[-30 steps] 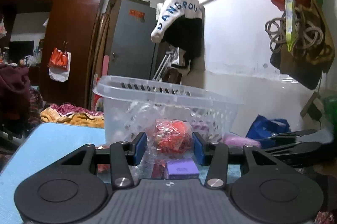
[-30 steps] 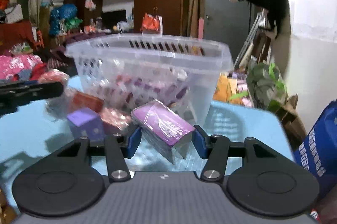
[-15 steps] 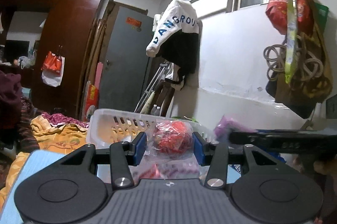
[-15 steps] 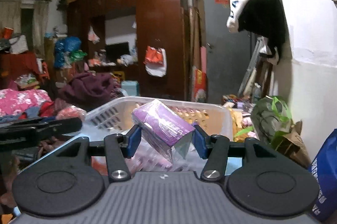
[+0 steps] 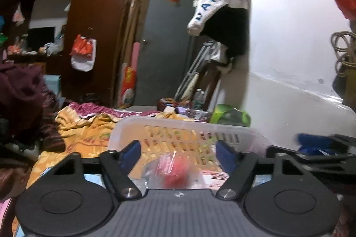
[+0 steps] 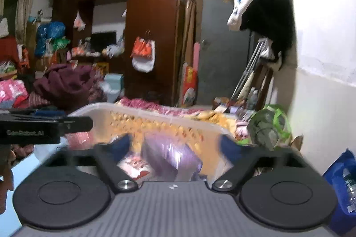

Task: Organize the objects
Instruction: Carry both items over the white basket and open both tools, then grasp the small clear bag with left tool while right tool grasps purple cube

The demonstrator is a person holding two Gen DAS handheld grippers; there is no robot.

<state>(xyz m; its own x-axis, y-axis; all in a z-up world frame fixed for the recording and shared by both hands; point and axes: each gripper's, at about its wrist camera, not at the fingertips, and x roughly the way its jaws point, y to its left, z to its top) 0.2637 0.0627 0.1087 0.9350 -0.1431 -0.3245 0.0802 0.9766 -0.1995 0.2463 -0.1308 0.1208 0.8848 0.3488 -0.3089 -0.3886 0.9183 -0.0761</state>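
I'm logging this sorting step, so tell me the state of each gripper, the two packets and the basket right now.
left hand-held gripper: open, holding nothing
right hand-held gripper: open, holding nothing
red packet: released, below the open fingers, over the basket
purple box: released, blurred, over the basket
white basket: upright, open-topped

1. The basket [image 5: 184,125] is clear, whitish plastic with rows of slots in its wall.
2. The packet [image 5: 175,172] is red inside clear wrap.
3. The box [image 6: 171,156] is purple under shiny clear film.
4. The left gripper [image 5: 178,155] and right gripper [image 6: 175,148] are black with blue finger pads.
5. The wardrobe [image 6: 153,21] is dark reddish-brown and glossy.
6. The door [image 5: 164,45] is grey with an orange-red sticker.
7. The hanging shirt [image 5: 220,1] is white with blue letters over black cloth.
8. The blanket [image 5: 84,132] is yellow-orange with a maroon patterned part.
9. The table [image 6: 20,170] is light blue.
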